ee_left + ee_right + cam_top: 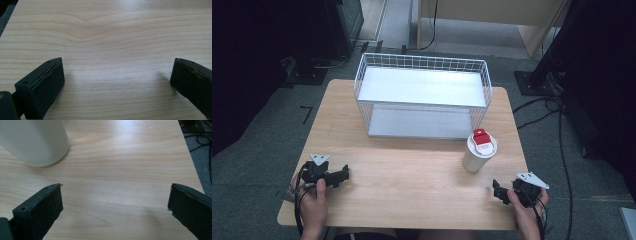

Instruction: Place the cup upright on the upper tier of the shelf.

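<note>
A white cup with a red and white lid [479, 150] stands upright on the wooden table [412, 175], in front of the right corner of a white wire two-shelf rack [422, 95]. My left gripper [343, 175] rests near the table's front left, open, with bare wood between its jaws [117, 72]. My right gripper [498, 191] sits at the front right, open and holding nothing. The right gripper view has the cup's white body [35, 142] at upper left, a short way ahead of the gripper [115, 195] and to the left of its jaw line.
The rack's two shelves hold nothing. Cables [542, 112] trail on the grey floor to the right of the table. Dark equipment stands [337, 25] sit at the back left and right. Bare wood lies between the two grippers.
</note>
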The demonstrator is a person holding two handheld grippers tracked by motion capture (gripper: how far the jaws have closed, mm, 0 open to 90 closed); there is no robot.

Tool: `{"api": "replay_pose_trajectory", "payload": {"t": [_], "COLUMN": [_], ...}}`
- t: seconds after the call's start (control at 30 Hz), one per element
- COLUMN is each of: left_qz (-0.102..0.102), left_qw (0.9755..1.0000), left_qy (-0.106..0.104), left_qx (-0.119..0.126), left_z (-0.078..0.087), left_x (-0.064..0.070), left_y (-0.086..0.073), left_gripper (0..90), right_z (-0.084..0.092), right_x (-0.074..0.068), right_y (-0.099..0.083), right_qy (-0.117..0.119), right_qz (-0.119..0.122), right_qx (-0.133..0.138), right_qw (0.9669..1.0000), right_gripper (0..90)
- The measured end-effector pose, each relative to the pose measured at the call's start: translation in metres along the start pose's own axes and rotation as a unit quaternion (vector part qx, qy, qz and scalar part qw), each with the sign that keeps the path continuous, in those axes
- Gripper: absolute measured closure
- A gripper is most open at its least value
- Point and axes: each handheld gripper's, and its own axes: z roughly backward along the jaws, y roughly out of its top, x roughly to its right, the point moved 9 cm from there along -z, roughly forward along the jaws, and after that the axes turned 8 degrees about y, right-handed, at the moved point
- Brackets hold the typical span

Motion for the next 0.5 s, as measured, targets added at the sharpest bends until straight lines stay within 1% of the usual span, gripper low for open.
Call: {"api": "replay_pose_trajectory", "payload": {"t": [0.03, 0.07, 0.1, 0.13, 0.23, 0.27, 0.3, 0.33, 0.37, 0.4, 0.43, 0.47, 0.5], "left_qz": [-0.001, -0.001, 0.000, 0.000, 0.000, 0.000, 0.000, 0.000, 0.000, 0.000, 0.000, 0.000, 0.000], "left_qw": [1.0000, 1.0000, 1.0000, 1.0000, 1.0000, 1.0000, 1.0000, 1.0000, 1.0000, 1.0000, 1.0000, 1.0000, 1.0000], "left_qy": [0.000, 0.000, 0.000, 0.000, 0.000, 0.000, 0.000, 0.000, 0.000, 0.000, 0.000, 0.000, 0.000], "left_qx": [0.000, 0.000, 0.000, 0.000, 0.000, 0.000, 0.000, 0.000, 0.000, 0.000, 0.000, 0.000, 0.000], "left_z": [0.000, 0.000, 0.000, 0.000, 0.000, 0.000, 0.000, 0.000, 0.000, 0.000, 0.000, 0.000, 0.000], "left_x": [0.000, 0.000, 0.000, 0.000, 0.000, 0.000, 0.000, 0.000, 0.000, 0.000, 0.000, 0.000, 0.000], "left_y": [0.000, 0.000, 0.000, 0.000, 0.000, 0.000, 0.000, 0.000, 0.000, 0.000, 0.000, 0.000, 0.000], "left_gripper": [0.0, 0.0, 0.0, 0.0, 0.0, 0.0, 0.0, 0.0, 0.0, 0.0, 0.0, 0.0, 0.0], "right_z": [-0.001, -0.001, -0.001, -0.001, -0.004, -0.004, -0.005, -0.005, -0.007, -0.007, -0.009, -0.009, -0.011], "right_x": [-0.008, -0.008, -0.014, -0.014, -0.028, -0.028, -0.035, -0.035, -0.042, -0.042, -0.049, -0.049, -0.053], "right_y": [0.003, 0.003, 0.006, 0.006, 0.013, 0.013, 0.016, 0.016, 0.019, 0.019, 0.021, 0.021, 0.024], "right_qy": [0.009, 0.009, 0.018, 0.018, 0.042, 0.042, 0.052, 0.052, 0.060, 0.060, 0.065, 0.065, 0.068], "right_qz": [0.003, 0.003, 0.005, 0.005, 0.011, 0.011, 0.010, 0.010, 0.017, 0.017, 0.023, 0.023, 0.028], "right_qx": [0.005, 0.005, 0.009, 0.009, 0.020, 0.020, 0.025, 0.025, 0.030, 0.030, 0.031, 0.031, 0.033], "right_qw": [0.9999, 0.9999, 0.9998, 0.9998, 0.9988, 0.9988, 0.9983, 0.9983, 0.9976, 0.9976, 0.9971, 0.9971, 0.9968], "right_gripper": [0.0, 0.0, 0.0, 0.0, 0.0, 0.0, 0.0, 0.0, 0.0, 0.0, 0.0, 0.0, 0.0]}}
